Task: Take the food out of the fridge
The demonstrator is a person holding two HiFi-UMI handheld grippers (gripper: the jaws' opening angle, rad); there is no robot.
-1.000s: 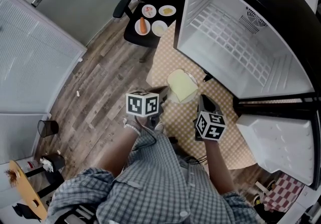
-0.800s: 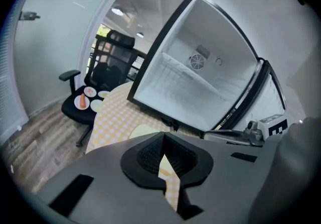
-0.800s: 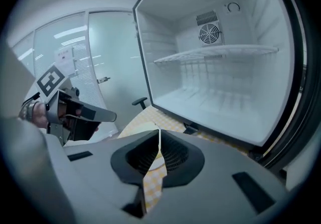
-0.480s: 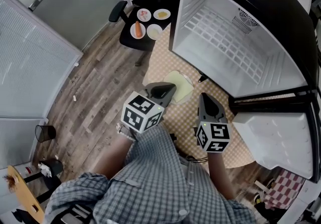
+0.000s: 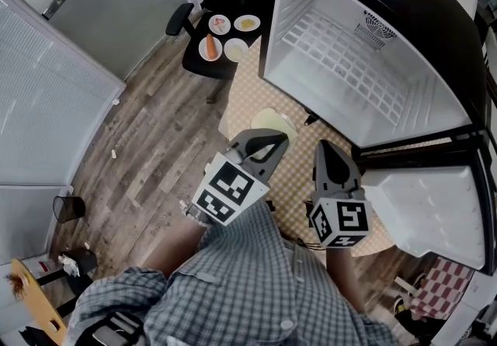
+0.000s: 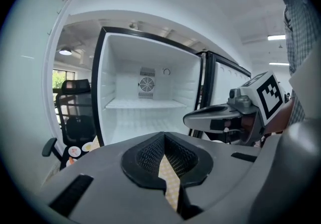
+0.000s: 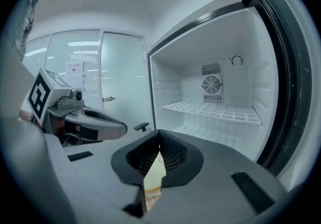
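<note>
Left gripper [image 5: 270, 141]: jaws together, empty.
Right gripper [image 5: 326, 149]: jaws together, empty.
Food [image 5: 208, 47]: plates [image 5: 225, 34] on chair [image 5: 194, 64], one plate [image 5: 269, 121] on mat [image 5: 295, 178]; fridge [image 5: 349, 65] bare.
Tip: likely done; lift clear of that plate.

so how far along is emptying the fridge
Looks nearly done: the fridge is bare inside, four plates sit on the chair, a pale dish lies on the checked mat. Nothing in hand: left gripper and right gripper are shut, empty. Left, perhaps: that dish.
</note>
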